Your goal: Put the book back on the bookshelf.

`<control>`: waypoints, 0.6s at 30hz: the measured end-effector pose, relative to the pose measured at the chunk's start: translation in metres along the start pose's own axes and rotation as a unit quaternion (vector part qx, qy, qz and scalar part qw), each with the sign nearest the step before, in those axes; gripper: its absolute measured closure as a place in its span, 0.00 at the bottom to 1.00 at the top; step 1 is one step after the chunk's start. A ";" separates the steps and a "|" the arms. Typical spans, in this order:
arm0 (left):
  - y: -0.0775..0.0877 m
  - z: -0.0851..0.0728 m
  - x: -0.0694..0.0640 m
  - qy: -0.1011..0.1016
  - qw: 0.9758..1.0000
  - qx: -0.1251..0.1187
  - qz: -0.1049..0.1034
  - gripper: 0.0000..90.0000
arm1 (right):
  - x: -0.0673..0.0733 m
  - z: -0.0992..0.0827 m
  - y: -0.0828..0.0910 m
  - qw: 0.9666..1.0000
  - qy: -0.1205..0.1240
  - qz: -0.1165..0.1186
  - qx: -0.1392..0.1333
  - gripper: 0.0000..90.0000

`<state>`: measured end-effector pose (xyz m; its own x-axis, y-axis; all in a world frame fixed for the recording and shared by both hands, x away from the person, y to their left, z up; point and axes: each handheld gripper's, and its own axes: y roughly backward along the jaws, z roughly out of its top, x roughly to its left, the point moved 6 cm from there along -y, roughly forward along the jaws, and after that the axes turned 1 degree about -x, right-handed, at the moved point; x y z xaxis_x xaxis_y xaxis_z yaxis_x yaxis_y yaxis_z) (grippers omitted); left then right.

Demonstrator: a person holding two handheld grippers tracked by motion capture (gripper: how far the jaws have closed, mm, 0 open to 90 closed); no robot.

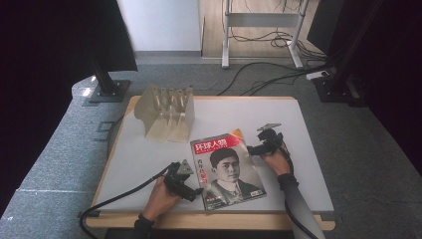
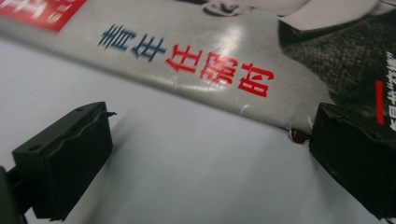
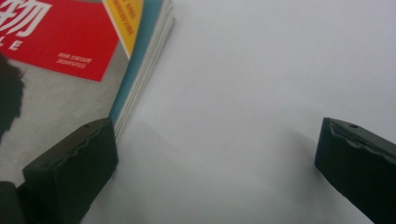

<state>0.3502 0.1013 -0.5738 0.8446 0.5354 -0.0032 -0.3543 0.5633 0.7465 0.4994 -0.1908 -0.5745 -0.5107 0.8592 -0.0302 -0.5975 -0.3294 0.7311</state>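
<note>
Magazine [image 1: 226, 169]: laid flat on the white table [image 1: 298, 149], near its front edge.
Left gripper [image 1: 195, 191]: jaws spread wide, set at the magazine's spine edge.
Right gripper [image 1: 252, 149]: jaws spread wide, set at the page edge.
Rack [image 1: 166, 112]: stood behind, apart.

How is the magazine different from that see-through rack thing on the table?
The magazine lies flat near the table's front edge; the clear rack stands up at the back left. The magazine is colourful, with a red title band and a portrait; the rack is pale and see-through. A hand-held gripper sits at each side of the magazine; none is near the rack. Both rest on the white table.
</note>
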 end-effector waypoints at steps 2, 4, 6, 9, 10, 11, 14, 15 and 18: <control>-0.002 0.002 -0.004 -0.007 1.000 0.001 -0.007 0.00 | 0.000 0.003 -0.003 1.000 -0.001 0.000 -0.001 0.00; -0.003 0.004 -0.005 -0.008 1.000 0.000 -0.012 0.00 | -0.001 0.006 -0.006 1.000 -0.003 0.002 -0.001 0.00; -0.003 0.004 -0.005 -0.005 1.000 -0.002 -0.013 0.00 | -0.001 0.007 -0.007 1.000 -0.004 0.003 -0.001 0.00; -0.003 0.005 -0.002 -0.007 1.000 -0.001 -0.022 0.00 | -0.002 0.005 -0.007 1.000 -0.009 0.008 -0.012 0.00; -0.002 0.005 0.002 -0.001 1.000 0.000 -0.015 0.00 | -0.002 0.004 -0.006 1.000 -0.008 0.011 -0.016 0.01; -0.002 0.006 0.007 0.000 1.000 0.001 -0.004 0.00 | -0.002 0.004 -0.006 1.000 -0.009 0.012 -0.019 0.03; 0.000 0.005 0.022 0.013 1.000 0.003 0.018 0.00 | 0.001 0.005 -0.001 0.999 -0.007 0.023 -0.021 0.07; 0.000 0.003 0.028 0.016 0.999 0.010 0.030 0.00 | 0.003 0.005 0.001 0.999 -0.008 0.027 -0.023 0.07; 0.000 0.002 0.040 0.039 0.998 0.003 0.038 0.00 | 0.009 0.008 0.012 0.999 -0.005 0.037 -0.030 0.07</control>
<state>0.3843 0.1217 -0.5727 0.7811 0.6244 0.0016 -0.4141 0.5160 0.7499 0.4924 -0.1837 -0.5609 -0.5497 0.8348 0.0297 -0.5936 -0.4154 0.6893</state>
